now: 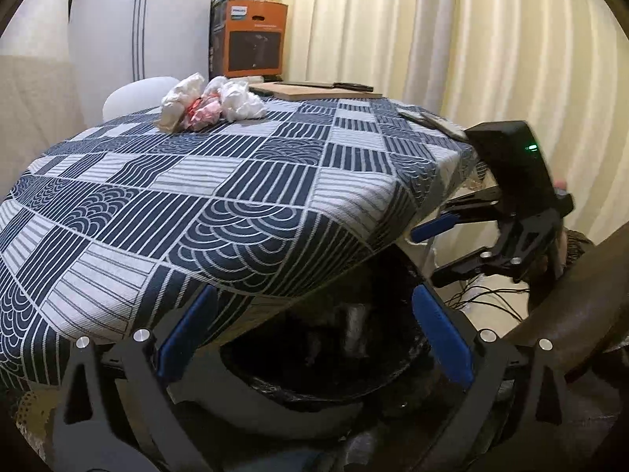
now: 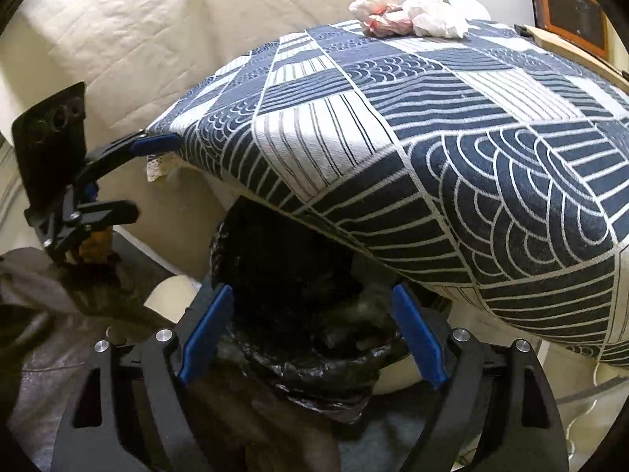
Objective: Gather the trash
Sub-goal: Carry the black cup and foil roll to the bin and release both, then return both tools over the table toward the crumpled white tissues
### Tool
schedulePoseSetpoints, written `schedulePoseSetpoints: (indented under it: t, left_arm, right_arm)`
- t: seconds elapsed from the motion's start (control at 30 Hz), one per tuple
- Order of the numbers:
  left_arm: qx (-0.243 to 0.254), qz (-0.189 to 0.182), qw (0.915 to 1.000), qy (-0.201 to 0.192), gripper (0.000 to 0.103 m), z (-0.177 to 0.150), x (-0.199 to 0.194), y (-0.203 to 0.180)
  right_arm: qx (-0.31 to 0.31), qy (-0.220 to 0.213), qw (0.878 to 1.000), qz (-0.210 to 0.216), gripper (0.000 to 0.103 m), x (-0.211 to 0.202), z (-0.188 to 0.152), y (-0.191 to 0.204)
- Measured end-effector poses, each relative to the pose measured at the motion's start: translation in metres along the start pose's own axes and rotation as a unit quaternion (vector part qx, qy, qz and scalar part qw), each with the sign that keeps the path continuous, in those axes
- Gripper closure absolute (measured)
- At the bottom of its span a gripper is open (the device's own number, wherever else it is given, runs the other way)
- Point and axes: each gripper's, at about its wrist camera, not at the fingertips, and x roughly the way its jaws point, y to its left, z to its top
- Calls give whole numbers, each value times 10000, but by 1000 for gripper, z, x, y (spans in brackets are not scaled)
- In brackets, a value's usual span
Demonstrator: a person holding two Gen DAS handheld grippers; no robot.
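A heap of crumpled white and pink trash (image 1: 212, 102) (image 2: 409, 13) lies at the far side of the table, on the blue-and-white patterned tablecloth (image 1: 220, 181) (image 2: 452, 126). Under the table's near corner stands a white bin lined with a black bag (image 1: 314, 389) (image 2: 314, 373). Both grippers hang above the bin's mouth. My left gripper (image 1: 314, 314) (image 2: 151, 177) is open, with nothing between its blue pads. My right gripper (image 2: 312, 306) (image 1: 428, 251) is open too and holds nothing. The bag's inside is dark, with a few dim pale shapes in it.
A wooden board (image 1: 314, 90) and an orange cardboard box (image 1: 251, 39) stand beyond the table, with a white chair back (image 1: 137, 94) to the left. A flat dark device (image 1: 432, 122) lies at the table's right edge. Cables (image 1: 483, 299) run over the floor. A cream-covered sofa (image 2: 118, 39) flanks the table.
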Motion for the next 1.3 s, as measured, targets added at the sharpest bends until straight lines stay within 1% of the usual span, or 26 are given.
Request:
schedulePoseSetpoints:
  t: [0.1,0.27,0.4,0.5,0.7,0.9,1.07,1.13,1.3]
  left_arm:
    - [-17,25,10000,-18,6,0,-1,3]
    - [-14,153,9998,-117,6,4,-6,9]
    - [-17,284,9994,-197,6,11,-9,15]
    - [-54,357,9991,-223,6,16,-10,20]
    - [-97,426,9986,-292,6,25,-11,30]
    - [-199,567,9978,-265,6,33,-9,42]
    - [-256,711,9967,-309,6,41,-10,51]
    - [-278,714,9966,-304,6,44,-8,54]
    - [-338,718,9967,-180,6,52,0,62]
  right_arm:
    - [-142,-82,9999,11,25,-8,3,8]
    - [-382,-375,9986,0,23,-34,12,21]
    - [-543,-610,9965,-204,21,-48,26,24]
    - [-496,-698,9951,-492,19,-54,39,18]
    - [-194,-670,9944,-798,18,-53,62,-2]
    - [61,-625,9921,-1088,18,-49,92,-22]
    - [62,-589,9914,-1164,17,-48,121,-30]
    - [-4,-580,9907,-1234,17,-47,135,-32]
    - [-37,-613,9899,-1274,17,-40,165,-37]
